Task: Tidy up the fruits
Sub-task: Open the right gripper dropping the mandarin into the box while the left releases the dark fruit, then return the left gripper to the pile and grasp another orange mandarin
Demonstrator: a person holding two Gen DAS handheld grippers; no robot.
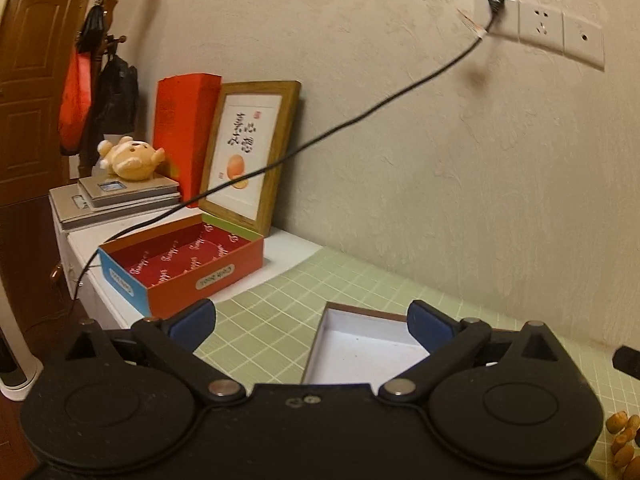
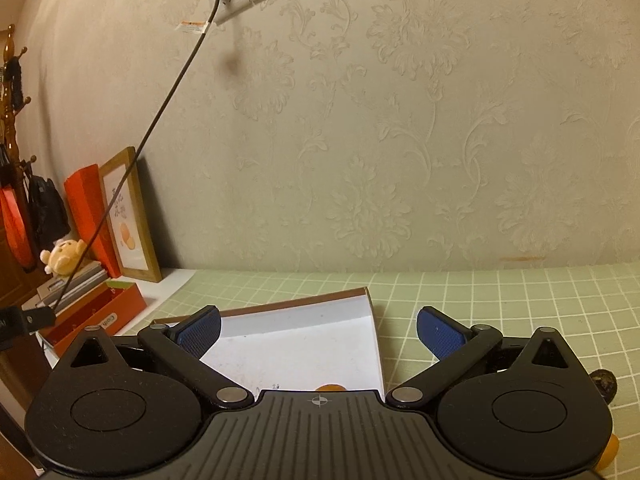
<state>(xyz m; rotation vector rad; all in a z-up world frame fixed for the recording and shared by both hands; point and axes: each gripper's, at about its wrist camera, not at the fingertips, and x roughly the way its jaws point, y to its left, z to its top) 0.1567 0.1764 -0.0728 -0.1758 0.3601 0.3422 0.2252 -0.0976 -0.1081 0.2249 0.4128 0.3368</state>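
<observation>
Two open boxes are sitting on the desk (image 1: 280,320): one white-lined box (image 1: 360,356) and one orange box (image 1: 188,264). One framed picture (image 1: 252,152) and one plush bear (image 1: 130,158) are resting behind.

A shallow white box (image 1: 360,352) with a brown rim lies open on the green gridded surface (image 1: 272,320). Inside it, at the near edge, a small part of one orange fruit (image 2: 330,387) shows. More small orange fruits (image 1: 624,440) lie in a cluster on the surface, right of the box.
</observation>
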